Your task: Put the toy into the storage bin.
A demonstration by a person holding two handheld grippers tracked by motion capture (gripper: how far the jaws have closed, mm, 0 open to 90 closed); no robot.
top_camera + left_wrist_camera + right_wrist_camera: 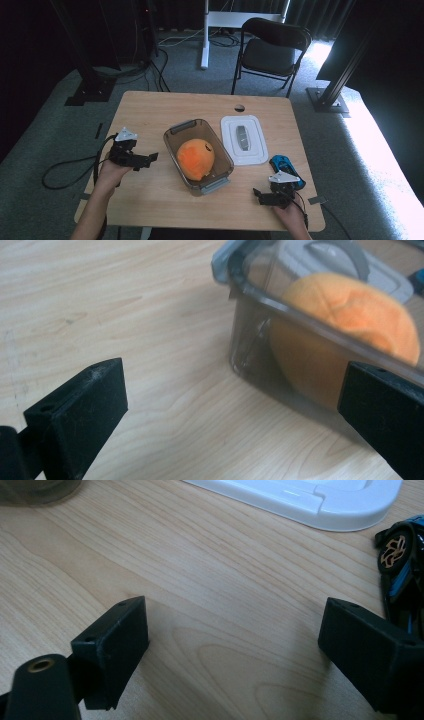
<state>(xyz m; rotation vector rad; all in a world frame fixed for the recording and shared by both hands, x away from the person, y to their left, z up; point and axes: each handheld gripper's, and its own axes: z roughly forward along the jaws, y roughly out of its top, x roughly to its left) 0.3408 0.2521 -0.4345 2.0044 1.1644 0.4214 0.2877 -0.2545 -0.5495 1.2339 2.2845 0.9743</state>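
Observation:
A clear grey container [176, 136] stands at the middle of the wooden table [150, 107], with an orange plush ball [195, 158] inside it. Its white lid [244, 140] lies flat just to the right. A blue toy car [285, 165] rests near the table's right edge. My left gripper [148, 160] is open, left of the container, jaws empty. In the left gripper view the container [260, 335] and ball [350, 315] sit close ahead. My right gripper [260, 196] is open near the front edge, beside the car [400, 565], with the lid [320, 500] ahead.
A black folding chair [272, 47] stands beyond the table, with a white desk leg [204, 35] and dark frame posts around. Cables trail off the table's left side. A round hole [239, 108] is in the tabletop near the far edge.

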